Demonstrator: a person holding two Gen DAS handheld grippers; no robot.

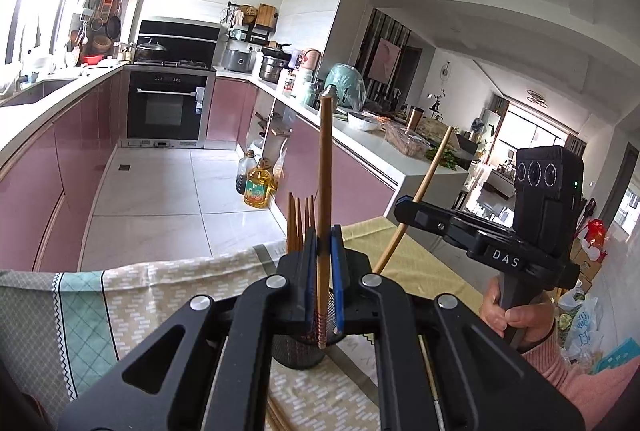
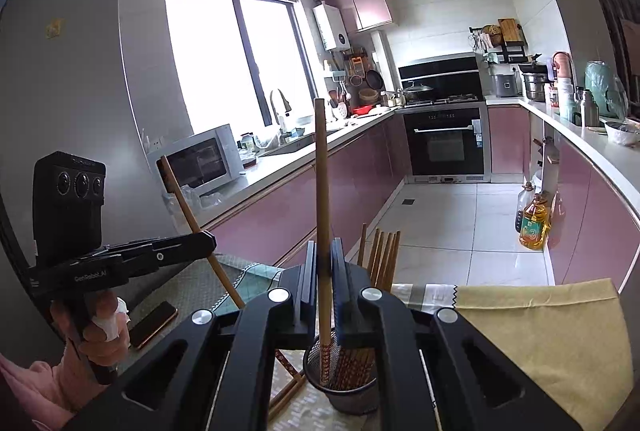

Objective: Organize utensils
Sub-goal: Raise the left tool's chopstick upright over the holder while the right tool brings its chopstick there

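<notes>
Carrying one wooden chopstick per gripper toward mesh holder (image 2: 340,383), lower centre of right-wrist frame.

- Left gripper (image 1: 325,243): jaws clamped on left chopstick (image 1: 325,159), near upright.
- Right gripper (image 2: 323,255): jaws clamped on right chopstick (image 2: 321,167).
- Holder: dark wire cylinder, already several chopsticks (image 2: 382,251) inside.
- Loose chopsticks (image 1: 280,415) on woven tablecloth (image 1: 160,295).
- Next, likely: lower patterned tips into holder, then release.
- Sticks slender, smooth; slip risk.

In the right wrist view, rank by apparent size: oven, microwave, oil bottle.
1. oven
2. microwave, only slightly smaller; it sits nearer the camera, so true size is unsure
3. oil bottle
</notes>
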